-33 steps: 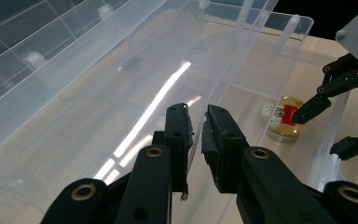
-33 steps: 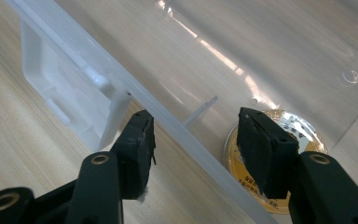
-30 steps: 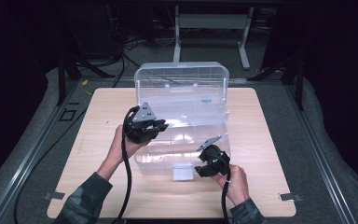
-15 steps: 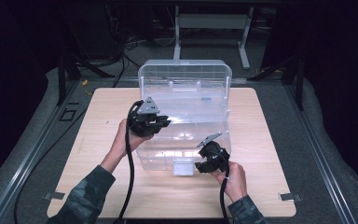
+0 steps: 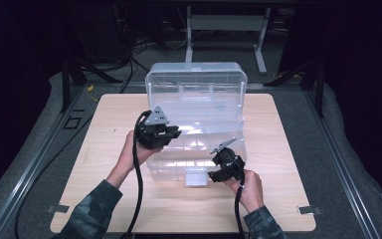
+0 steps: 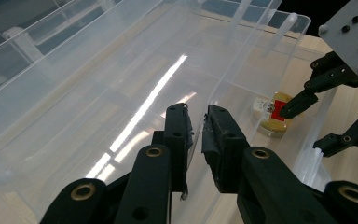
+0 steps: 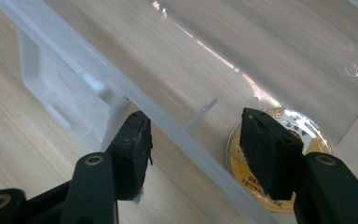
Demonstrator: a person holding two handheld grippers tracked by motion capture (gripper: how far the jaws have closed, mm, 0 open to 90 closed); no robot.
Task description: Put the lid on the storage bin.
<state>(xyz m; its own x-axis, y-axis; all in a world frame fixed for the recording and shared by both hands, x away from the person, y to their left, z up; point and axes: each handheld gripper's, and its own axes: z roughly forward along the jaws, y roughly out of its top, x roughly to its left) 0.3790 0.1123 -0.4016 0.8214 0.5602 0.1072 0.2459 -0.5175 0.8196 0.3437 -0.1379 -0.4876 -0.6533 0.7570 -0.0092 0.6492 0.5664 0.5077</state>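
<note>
Inside the clear plastic storage box (image 5: 199, 144), near its front wall, a round gold tin (image 7: 279, 158) lies; left gripper (image 5: 171, 133) clamps the rim, right gripper (image 7: 193, 144) gapes astride the wall and may snag.

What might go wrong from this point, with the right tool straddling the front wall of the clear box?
1. The right tool has one jaw outside the clear box's front wall and one inside by the gold tin; closing would likely pinch the wall, not the tin.
2. The left tool, shut on the box's edge, may slip on smooth plastic, letting the box shift.
</note>
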